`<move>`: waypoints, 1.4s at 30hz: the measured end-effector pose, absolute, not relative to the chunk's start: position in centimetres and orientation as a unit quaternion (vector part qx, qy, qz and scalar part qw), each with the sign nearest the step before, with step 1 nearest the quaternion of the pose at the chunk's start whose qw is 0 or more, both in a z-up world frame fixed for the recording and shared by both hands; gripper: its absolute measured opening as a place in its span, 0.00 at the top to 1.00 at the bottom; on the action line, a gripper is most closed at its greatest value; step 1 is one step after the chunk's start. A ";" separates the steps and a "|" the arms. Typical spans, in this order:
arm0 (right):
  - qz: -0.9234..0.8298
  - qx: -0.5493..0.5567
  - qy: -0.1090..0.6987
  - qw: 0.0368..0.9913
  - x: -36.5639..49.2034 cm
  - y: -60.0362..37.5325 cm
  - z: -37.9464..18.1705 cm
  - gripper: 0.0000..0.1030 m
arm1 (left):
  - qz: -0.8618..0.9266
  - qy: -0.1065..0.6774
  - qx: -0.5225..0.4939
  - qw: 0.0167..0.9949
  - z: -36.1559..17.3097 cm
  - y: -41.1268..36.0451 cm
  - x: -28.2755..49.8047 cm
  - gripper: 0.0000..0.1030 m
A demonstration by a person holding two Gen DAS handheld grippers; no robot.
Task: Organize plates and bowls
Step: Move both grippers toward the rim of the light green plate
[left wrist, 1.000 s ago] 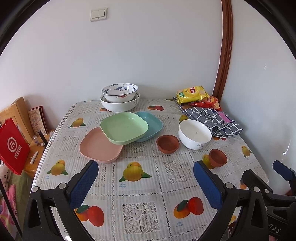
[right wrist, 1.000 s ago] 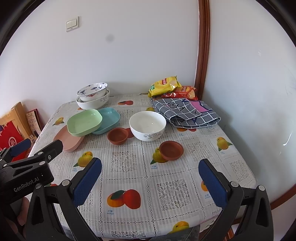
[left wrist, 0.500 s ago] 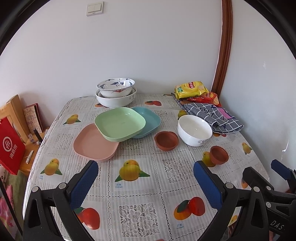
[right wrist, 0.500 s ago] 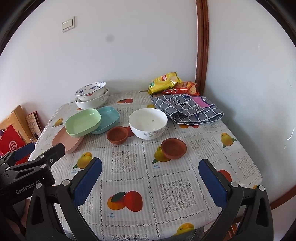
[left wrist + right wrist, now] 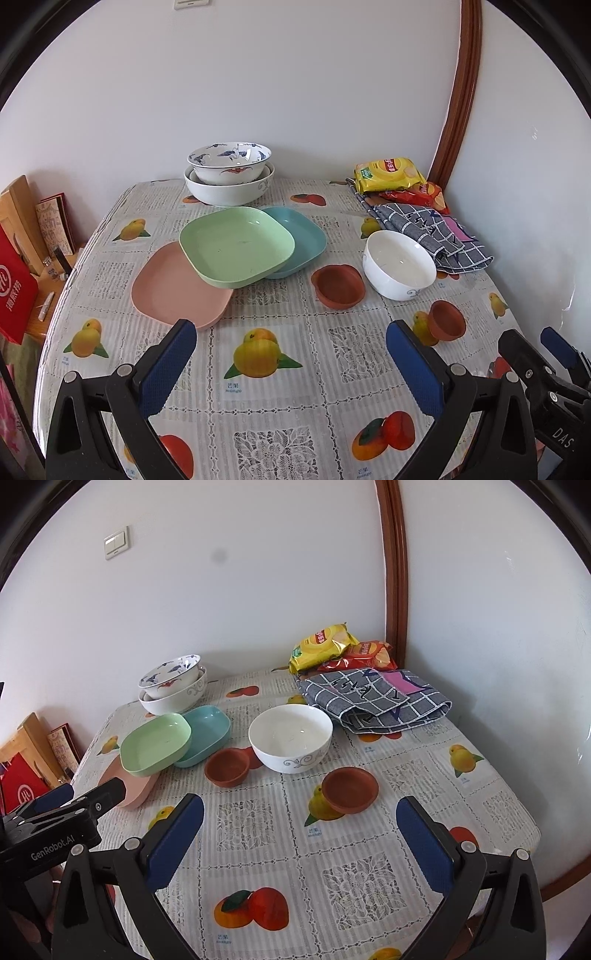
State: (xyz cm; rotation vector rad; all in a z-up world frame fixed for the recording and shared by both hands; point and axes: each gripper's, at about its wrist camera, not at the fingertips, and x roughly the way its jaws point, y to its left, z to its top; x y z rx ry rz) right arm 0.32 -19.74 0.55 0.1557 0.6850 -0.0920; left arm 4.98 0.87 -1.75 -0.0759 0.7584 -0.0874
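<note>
A green plate lies across a pink plate and a teal plate at mid-table. A blue-patterned bowl sits in a white bowl at the back. A plain white bowl and two small brown bowls, one beside it and one nearer, stand to the right. My left gripper is open and empty above the near table. My right gripper is open and empty, just short of the nearer brown bowl.
Snack bags and a folded checked cloth lie at the back right by the wall. A red bag and wooden items stand left of the table. The table has a fruit-print cloth.
Both grippers have moved forward over the table, so the dishes appear closer and lower in both views. Both stay open. No dish has moved.
</note>
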 end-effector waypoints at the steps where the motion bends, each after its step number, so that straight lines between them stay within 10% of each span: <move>1: -0.045 0.075 0.330 0.940 0.5 -19.7 0.6 0.00 | -0.044 0.369 -0.040 0.928 -1.8 1.0 5.2 0.00; 42: 0.032 0.014 0.399 0.916 15.7 -12.1 -2.4 0.00 | 0.017 0.411 -0.119 0.904 -4.2 10.3 17.5 0.07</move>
